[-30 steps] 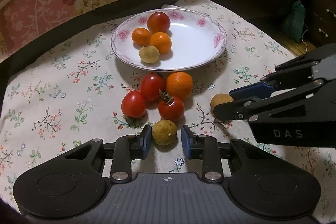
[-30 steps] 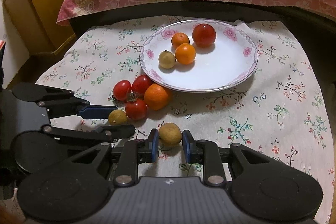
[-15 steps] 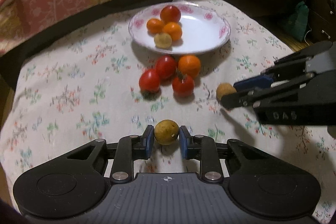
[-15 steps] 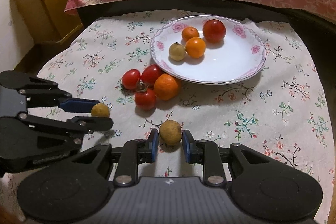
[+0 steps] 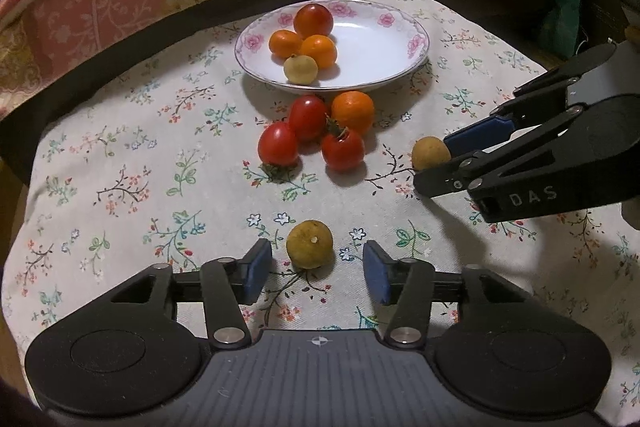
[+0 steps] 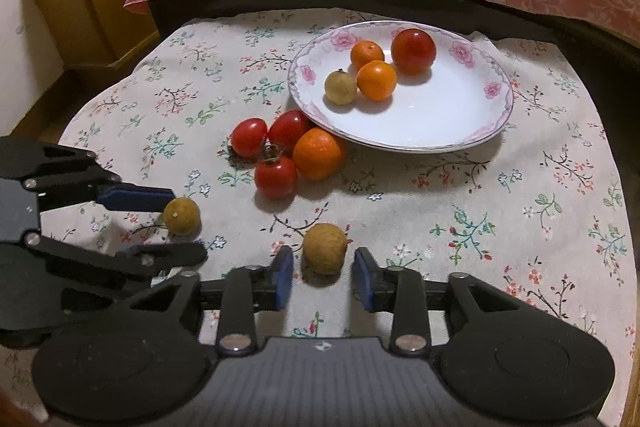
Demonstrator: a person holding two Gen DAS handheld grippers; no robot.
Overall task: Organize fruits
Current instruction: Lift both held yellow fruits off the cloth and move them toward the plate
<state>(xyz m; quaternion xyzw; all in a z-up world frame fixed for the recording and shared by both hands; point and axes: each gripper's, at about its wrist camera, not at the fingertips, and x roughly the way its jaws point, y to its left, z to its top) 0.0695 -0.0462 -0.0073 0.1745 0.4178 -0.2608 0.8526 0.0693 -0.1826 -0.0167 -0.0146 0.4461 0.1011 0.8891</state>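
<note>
Resting loose on the tabletop (image 5: 100, 163), one longan (image 5: 309, 244) sits between the left gripper (image 5: 316, 269) jaws, another longan (image 6: 324, 247) between the right gripper (image 6: 322, 277); both just opened, holding nothing. Plate (image 6: 460, 107) holds four fruits; six remain outside.

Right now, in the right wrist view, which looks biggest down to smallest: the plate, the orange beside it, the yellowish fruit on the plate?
1. Plate, by far.
2. Orange.
3. Yellowish fruit, though it lies farther from the camera, which shrinks it somewhat.
</note>
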